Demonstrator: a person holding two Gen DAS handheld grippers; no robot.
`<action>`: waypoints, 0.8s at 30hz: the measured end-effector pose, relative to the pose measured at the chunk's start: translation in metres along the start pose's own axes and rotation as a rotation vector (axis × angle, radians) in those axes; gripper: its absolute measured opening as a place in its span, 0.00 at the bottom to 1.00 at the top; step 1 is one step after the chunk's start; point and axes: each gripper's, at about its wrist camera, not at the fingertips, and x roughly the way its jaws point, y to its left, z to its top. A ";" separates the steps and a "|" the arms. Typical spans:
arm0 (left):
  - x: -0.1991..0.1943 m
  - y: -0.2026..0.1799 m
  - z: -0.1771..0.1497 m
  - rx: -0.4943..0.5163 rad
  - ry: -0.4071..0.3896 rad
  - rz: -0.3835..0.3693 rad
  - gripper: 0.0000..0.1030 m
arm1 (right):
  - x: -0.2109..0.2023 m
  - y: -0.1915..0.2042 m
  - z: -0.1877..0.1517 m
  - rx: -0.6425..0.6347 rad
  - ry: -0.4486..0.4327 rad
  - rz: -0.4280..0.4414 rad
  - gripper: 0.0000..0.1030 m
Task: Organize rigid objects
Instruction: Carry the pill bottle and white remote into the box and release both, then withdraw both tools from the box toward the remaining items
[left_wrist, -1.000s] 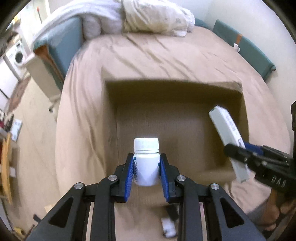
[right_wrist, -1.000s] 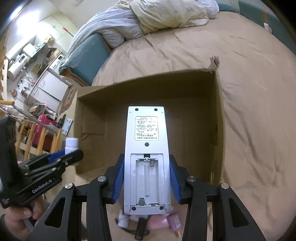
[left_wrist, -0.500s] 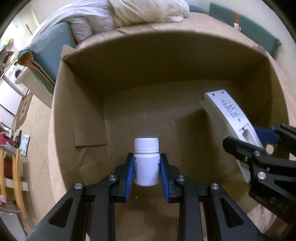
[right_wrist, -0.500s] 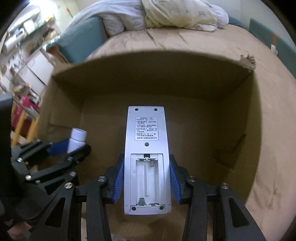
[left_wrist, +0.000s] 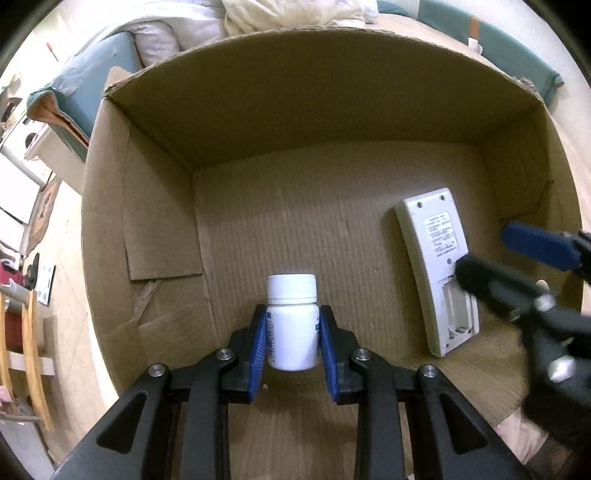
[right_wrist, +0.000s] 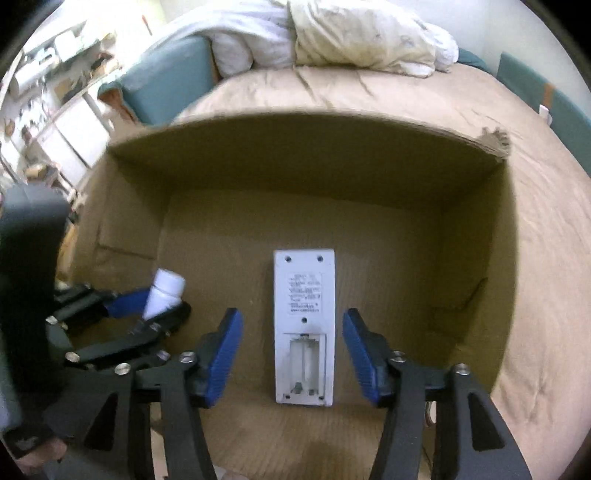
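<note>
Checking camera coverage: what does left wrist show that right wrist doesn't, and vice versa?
Left wrist only: the left gripper head-on, pads against the bottle, and the torn flap on the box floor.
Right wrist only: the right gripper open, pads clear of the remote; the bed with bedding.
Both: box, bottle, remote lying on the box floor.

one white pill bottle (left_wrist: 292, 325), one remote (face down) (left_wrist: 436, 269), one cardboard box (left_wrist: 147, 221), two claws
</note>
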 end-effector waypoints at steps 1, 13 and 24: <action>0.000 0.001 0.000 0.000 0.000 -0.002 0.24 | -0.004 -0.002 0.001 0.016 -0.010 0.012 0.59; -0.015 0.018 -0.005 -0.116 0.058 -0.189 0.62 | -0.047 -0.019 0.003 0.159 -0.061 0.143 0.75; -0.056 0.037 -0.016 -0.179 0.018 -0.161 0.67 | -0.064 -0.035 -0.001 0.228 -0.077 0.178 0.81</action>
